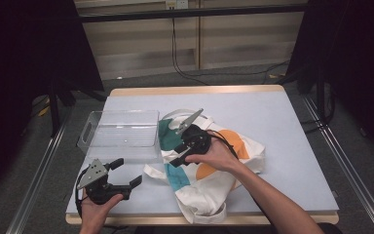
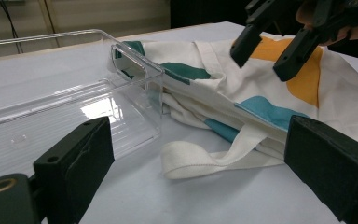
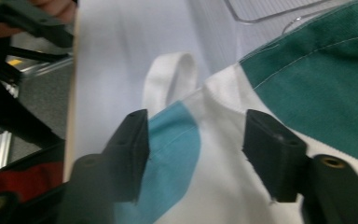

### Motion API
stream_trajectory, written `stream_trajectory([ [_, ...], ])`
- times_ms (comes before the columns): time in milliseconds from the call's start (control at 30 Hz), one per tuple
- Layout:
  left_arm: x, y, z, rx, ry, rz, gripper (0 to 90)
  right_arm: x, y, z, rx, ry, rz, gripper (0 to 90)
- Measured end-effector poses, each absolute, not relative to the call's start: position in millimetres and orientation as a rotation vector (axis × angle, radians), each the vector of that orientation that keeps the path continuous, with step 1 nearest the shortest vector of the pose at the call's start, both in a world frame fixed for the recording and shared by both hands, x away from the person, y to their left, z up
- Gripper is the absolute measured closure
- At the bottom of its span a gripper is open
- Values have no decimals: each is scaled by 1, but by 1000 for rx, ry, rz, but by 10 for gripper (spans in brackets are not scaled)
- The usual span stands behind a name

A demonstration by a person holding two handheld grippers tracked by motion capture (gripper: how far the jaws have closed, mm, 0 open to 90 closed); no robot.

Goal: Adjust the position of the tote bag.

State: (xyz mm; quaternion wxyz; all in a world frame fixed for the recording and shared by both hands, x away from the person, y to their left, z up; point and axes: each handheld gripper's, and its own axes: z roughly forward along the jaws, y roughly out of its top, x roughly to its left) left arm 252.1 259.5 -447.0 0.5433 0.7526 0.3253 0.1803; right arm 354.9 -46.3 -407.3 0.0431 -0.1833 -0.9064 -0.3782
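Note:
A white cloth tote bag (image 1: 202,187) with teal, light blue and orange patches lies crumpled on the table, right of centre. My right gripper (image 1: 177,154) hovers over its left part with the jaws apart, pointing down at the cloth. In the right gripper view the right gripper (image 3: 198,149) straddles a light blue patch without pressing the bag (image 3: 317,79). My left gripper (image 1: 128,171) rests near the front left corner, open, nothing between its jaws. From the left gripper (image 2: 200,163) I see a bag strap loop (image 2: 191,158) lying flat and the right gripper (image 2: 265,59) above the bag (image 2: 261,84).
A clear plastic bin (image 1: 119,146) stands left of the bag, touching its edge; the bin (image 2: 135,70) has a cut-out handle. The table's front edge (image 3: 72,93) runs close to the left hand. Cables and dark stands surround the table.

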Motion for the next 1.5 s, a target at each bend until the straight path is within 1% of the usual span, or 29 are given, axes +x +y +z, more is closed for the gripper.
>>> stream_trajectory([
  [33,253,260,-447,1788,768,431,80,356,-43,-408,-571,-2784,-1148,364],
  [100,252,260,-447,1787,771,422,79,358,-40,-410,-569,-2791,-1136,362],
  [133,253,259,-448,1787,771,422,79,362,-34,-412,-584,-2794,-1126,324],
  [233,253,259,-448,1790,767,415,79,366,-29,-416,-593,-2787,-1120,313],
  [367,253,259,-448,1802,761,418,79,373,-18,-421,-609,-2787,-1088,244],
  [400,253,259,-448,1808,764,420,79,373,-13,-422,-642,-2793,-1051,208],
  [533,253,259,-448,1802,762,411,79,376,0,-427,-658,-2832,-1018,187],
  [667,253,259,-448,1803,762,412,78,377,6,-435,-669,-2851,-970,198],
  [700,253,258,-448,1804,760,411,78,378,7,-435,-672,-2845,-982,218],
  [733,253,258,-448,1804,760,411,78,378,7,-435,-672,-2845,-982,218],
  [767,253,258,-448,1801,749,404,78,379,6,-434,-688,-2842,-980,281],
  [800,254,258,-448,1807,751,406,78,380,6,-434,-687,-2839,-979,325],
  [833,254,258,-448,1807,751,406,78,380,6,-434,-687,-2839,-979,325],
  [867,253,257,-448,1807,753,407,78,381,4,-437,-687,-2812,-958,443],
  [900,253,258,-448,1820,754,411,78,381,3,-438,-684,-2808,-956,481],
  [933,253,258,-448,1820,754,411,78,381,3,-438,-684,-2808,-956,481],
  [967,253,258,-448,1814,756,408,78,382,2,-439,-685,-2796,-958,537],
  [1000,254,258,-449,1811,749,404,78,383,-2,-440,-695,-2789,-980,630],
  [1033,254,259,-449,1818,749,413,78,384,-5,-441,-701,-2778,-982,658],
  [1067,254,259,-449,1818,749,413,78,384,-5,-441,-701,-2778,-982,658],
  [1100,254,258,-449,1815,752,411,78,385,-10,-441,-703,-2759,-992,726],
  [1200,254,258,-449,1820,750,401,79,384,-16,-441,-695,-2756,-992,786],
  [1267,254,256,-450,1824,764,398,78,384,-19,-442,-692,-2748,-1004,806],
  [1500,256,259,-450,1802,790,395,58,384,-22,-440,-665,-2754,-1024,818],
])
